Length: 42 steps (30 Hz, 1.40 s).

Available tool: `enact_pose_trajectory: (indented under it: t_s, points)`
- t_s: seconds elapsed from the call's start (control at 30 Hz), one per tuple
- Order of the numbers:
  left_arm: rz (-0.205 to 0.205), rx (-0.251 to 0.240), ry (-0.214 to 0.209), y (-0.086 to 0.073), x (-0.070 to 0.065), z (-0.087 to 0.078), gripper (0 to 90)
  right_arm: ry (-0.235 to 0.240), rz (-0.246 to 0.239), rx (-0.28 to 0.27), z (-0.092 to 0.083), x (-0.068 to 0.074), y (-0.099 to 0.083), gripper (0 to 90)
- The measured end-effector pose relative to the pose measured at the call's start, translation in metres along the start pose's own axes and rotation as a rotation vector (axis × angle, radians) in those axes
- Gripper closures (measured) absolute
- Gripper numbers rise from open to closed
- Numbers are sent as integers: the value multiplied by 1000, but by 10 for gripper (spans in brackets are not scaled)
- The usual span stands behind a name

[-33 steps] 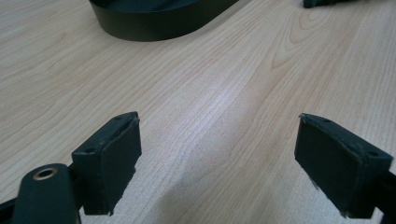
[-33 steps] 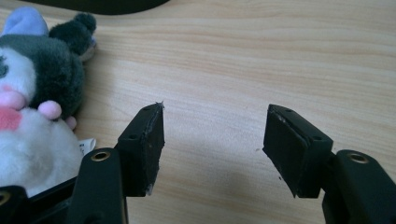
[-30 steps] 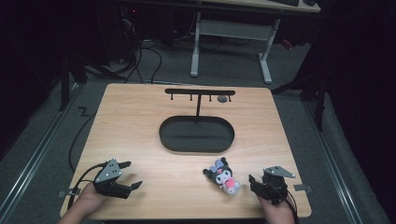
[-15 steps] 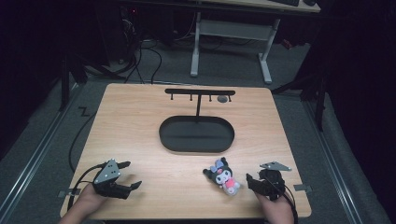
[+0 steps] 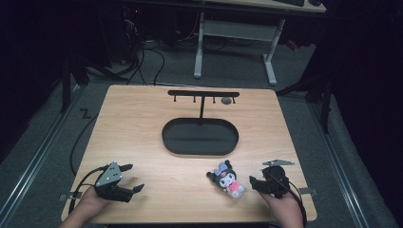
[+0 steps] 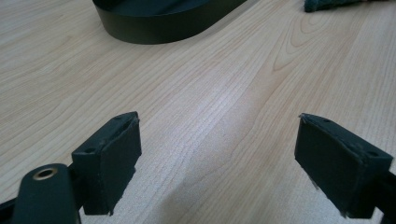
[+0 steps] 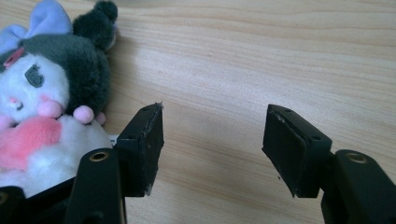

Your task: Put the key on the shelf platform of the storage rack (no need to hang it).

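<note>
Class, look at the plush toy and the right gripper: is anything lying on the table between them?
Nothing visible. The plush toy lies just beside the right gripper, with bare table between; in the right gripper view its open jaws hold nothing, the toy just outside one.

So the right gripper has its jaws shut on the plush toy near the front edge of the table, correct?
Not quite. The right gripper sits beside the plush toy near the front edge of the table, but its jaws are open with only bare wood between them. The right gripper view shows the toy lying outside the jaw nearest it, not clamped.
</note>
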State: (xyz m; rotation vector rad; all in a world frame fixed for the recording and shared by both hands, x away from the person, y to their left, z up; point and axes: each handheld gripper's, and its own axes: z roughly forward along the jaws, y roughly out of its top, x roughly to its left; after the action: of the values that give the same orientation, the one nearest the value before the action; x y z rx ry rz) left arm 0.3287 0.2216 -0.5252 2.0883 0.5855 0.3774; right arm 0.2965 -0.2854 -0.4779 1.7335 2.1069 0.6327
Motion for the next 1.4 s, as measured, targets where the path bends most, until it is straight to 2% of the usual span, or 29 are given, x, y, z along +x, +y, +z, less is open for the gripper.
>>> enact_pose_trajectory:
  t_s: [0.27,0.3,0.4,0.9,1.1,1.4]
  points:
    - [0,0,1,0,0,0,155,-20,-33,54,1,2,5,387]
    - [2,1,2,0,0,0,155,-28,-56,72,1,2,7,395]
    - [2,1,2,0,0,0,155,-42,-71,88,1,4,8,396]
    - [1,2,0,0,0,0,155,-50,-105,161,-4,5,12,384]
    - [2,4,2,0,0,0,155,-40,-130,159,-11,8,11,374]
    - [3,5,1,0,0,1,155,4,-170,146,-24,26,16,351]
